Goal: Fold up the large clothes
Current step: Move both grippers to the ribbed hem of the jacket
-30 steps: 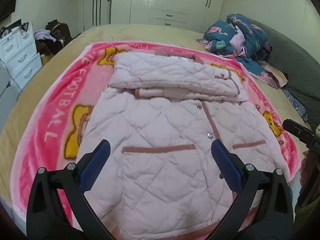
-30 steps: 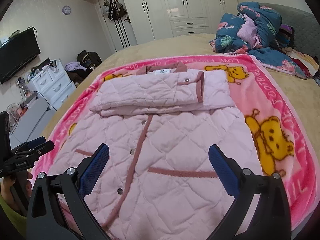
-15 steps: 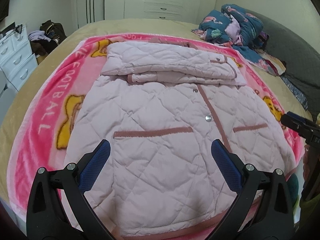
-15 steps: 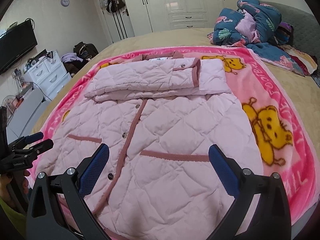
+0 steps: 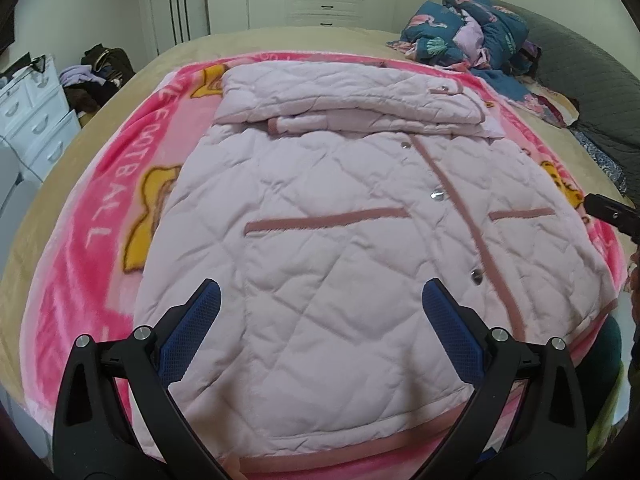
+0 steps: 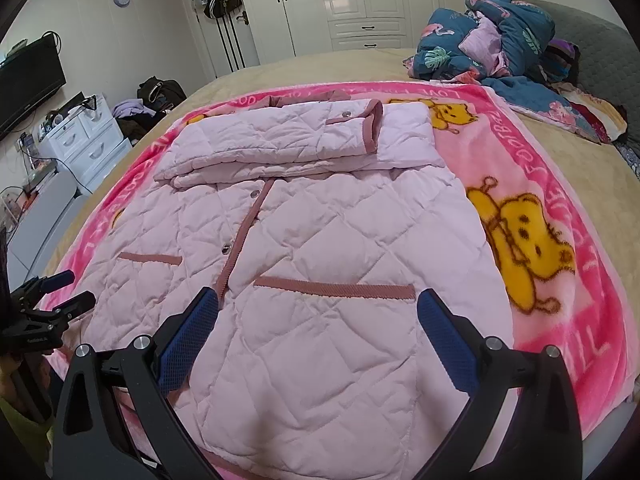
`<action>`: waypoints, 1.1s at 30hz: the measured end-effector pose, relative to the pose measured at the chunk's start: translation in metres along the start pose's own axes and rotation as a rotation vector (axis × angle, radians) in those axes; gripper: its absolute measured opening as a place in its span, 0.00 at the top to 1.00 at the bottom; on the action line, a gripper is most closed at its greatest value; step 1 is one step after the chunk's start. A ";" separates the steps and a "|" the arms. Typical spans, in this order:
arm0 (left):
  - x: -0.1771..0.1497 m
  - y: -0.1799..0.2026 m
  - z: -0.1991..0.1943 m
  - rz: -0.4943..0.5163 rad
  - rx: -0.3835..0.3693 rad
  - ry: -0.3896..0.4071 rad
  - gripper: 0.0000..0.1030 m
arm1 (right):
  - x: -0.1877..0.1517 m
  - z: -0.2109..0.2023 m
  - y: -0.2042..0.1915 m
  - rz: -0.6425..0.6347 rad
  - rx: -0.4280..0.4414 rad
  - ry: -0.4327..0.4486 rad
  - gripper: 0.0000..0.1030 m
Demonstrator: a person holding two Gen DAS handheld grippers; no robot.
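The quilted pink jacket (image 5: pixel 344 240) lies front-up on the pink cartoon blanket (image 5: pixel 100 248) spread over the bed (image 6: pixel 568 168), its sleeves (image 6: pixel 280 140) already folded across the chest in a neat band near the collar, the hem (image 5: pixel 340 424) nearest to me. I hold the left tool (image 5: pixel 320 320) above the hem's left half and the right tool (image 6: pixel 318 320) above the right half, just under the pocket trim (image 6: pixel 336 287); both have their jaws spread wide with nothing between the blue pads (image 5: pixel 192 332), and neither is touching fabric that I can see. The step in hand, as I judge it, is taking the hem at two points and carrying it up to the sleeve band. To do it well I want each tool to bite near its own bottom corner, catching front and back layers together (padded quilting tends to slip if only the top layer is pinched), then lift both sides level so the fold line runs straight across at about pocket height. The snap placket (image 6: pixel 240 236) gives me a centre line to keep the halves even. A heap of bedding (image 6: pixel 500 36) sits well apart at the far corner, out of my way.
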State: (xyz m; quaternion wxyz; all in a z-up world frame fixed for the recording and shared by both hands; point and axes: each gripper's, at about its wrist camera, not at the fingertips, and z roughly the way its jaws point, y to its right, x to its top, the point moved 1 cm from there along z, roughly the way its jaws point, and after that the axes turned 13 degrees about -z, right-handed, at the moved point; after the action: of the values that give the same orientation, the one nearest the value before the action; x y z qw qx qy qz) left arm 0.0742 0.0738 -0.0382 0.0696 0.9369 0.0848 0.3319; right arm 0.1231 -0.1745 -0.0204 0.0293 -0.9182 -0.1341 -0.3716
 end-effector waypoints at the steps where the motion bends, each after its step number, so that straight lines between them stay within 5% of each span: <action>1: -0.001 -0.003 0.000 -0.004 0.005 -0.003 0.08 | -0.002 0.000 0.001 0.001 -0.001 -0.003 0.04; 20: -0.020 -0.100 0.005 -0.164 0.138 -0.047 0.08 | -0.049 -0.004 0.035 0.050 -0.078 -0.090 0.04; 33: -0.038 -0.111 0.020 -0.198 0.135 -0.108 0.08 | -0.083 -0.012 0.067 0.118 -0.152 -0.145 0.04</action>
State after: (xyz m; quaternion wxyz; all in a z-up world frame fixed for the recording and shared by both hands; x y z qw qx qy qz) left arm 0.0448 0.1727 -0.0975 0.0434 0.9430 0.1951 0.2660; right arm 0.0755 -0.2592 -0.0664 -0.0284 -0.9484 -0.0529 -0.3112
